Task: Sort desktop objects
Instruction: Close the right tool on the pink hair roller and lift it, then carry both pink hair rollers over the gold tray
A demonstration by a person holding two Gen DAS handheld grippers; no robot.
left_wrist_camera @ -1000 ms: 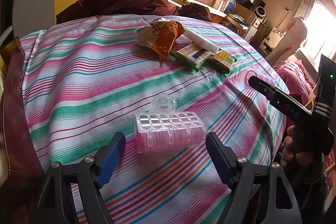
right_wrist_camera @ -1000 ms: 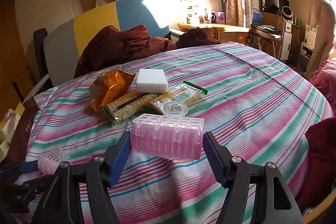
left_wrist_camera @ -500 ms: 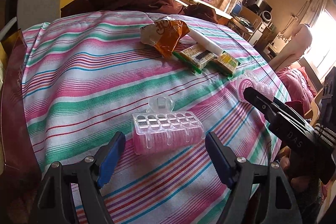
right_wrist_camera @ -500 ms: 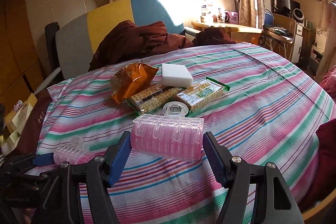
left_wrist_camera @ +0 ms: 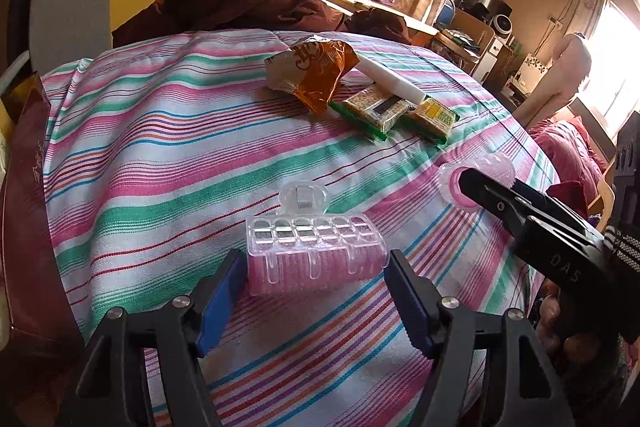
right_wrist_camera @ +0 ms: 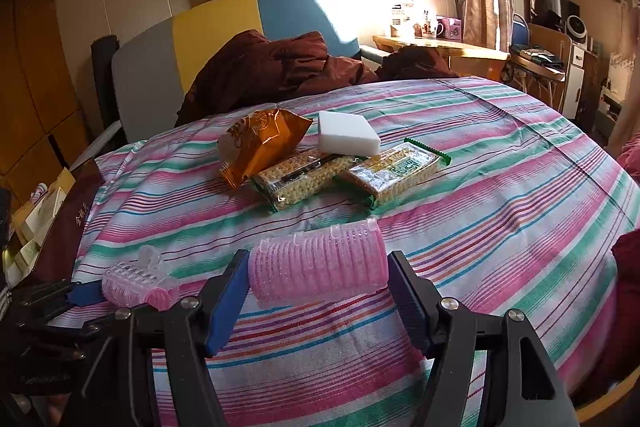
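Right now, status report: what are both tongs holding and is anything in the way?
Left tongs shut on a pink hair roller. Right tongs shut on a second pink roller. Snack packets and white sponge ahead, apart.

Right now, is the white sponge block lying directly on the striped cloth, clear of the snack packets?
No, the white sponge block rests on top of the cracker packets, beside the orange snack bag.

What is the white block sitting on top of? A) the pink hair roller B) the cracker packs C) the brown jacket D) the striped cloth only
B: in the right wrist view the white block rests on the far ends of the cracker packs, next to the orange snack bag, well away from the pink hair roller.
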